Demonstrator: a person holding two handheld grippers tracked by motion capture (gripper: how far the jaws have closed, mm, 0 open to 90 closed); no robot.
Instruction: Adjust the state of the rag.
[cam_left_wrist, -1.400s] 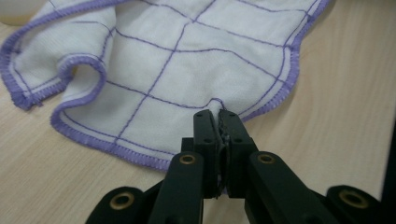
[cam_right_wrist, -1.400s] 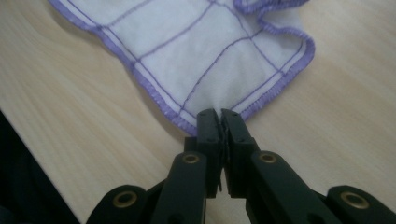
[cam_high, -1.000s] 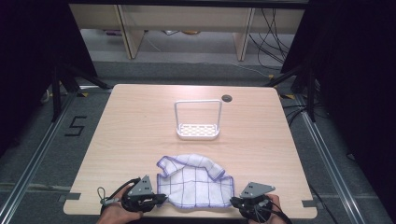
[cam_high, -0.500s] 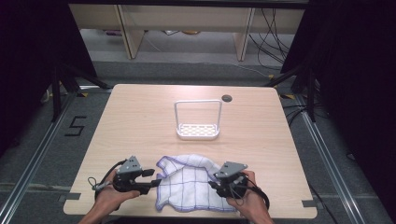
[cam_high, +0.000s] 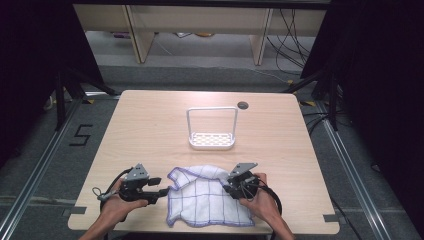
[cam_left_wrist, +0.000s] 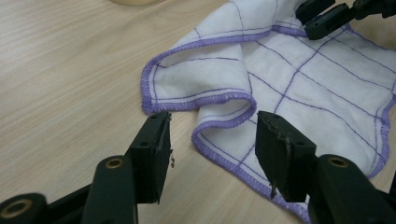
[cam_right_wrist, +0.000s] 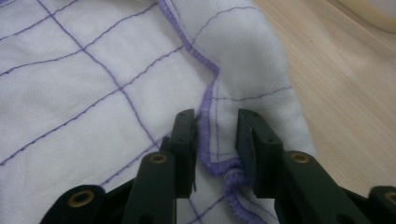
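A white cloth (cam_high: 205, 200) with purple grid lines and a purple hem lies crumpled near the table's front edge. My left gripper (cam_high: 162, 190) lies at its left edge. Its jaws (cam_left_wrist: 212, 140) have just been opening and stand open, with a curled hem of the cloth (cam_left_wrist: 219, 100) just ahead of them, untouched. My right gripper (cam_high: 227, 188) rests on the cloth's right part. Its jaws (cam_right_wrist: 217, 135) have just been closing and stand on either side of a raised fold of the cloth (cam_right_wrist: 243, 70), not clamped on it. The right gripper's fingertips (cam_left_wrist: 327, 21) show at the top right of the left gripper view.
A white wire rack (cam_high: 211, 140) with a tall handle stands mid-table, well behind the cloth. A round cable hole (cam_high: 243, 105) lies at the far edge of the light wooden table (cam_high: 140, 130). Dark floor and frame rails surround the table.
The right gripper moved left and away from the front edge, folding the cloth's right side over. The left gripper shifted away from the front edge and opened. The cloth now lies narrower and bunched.
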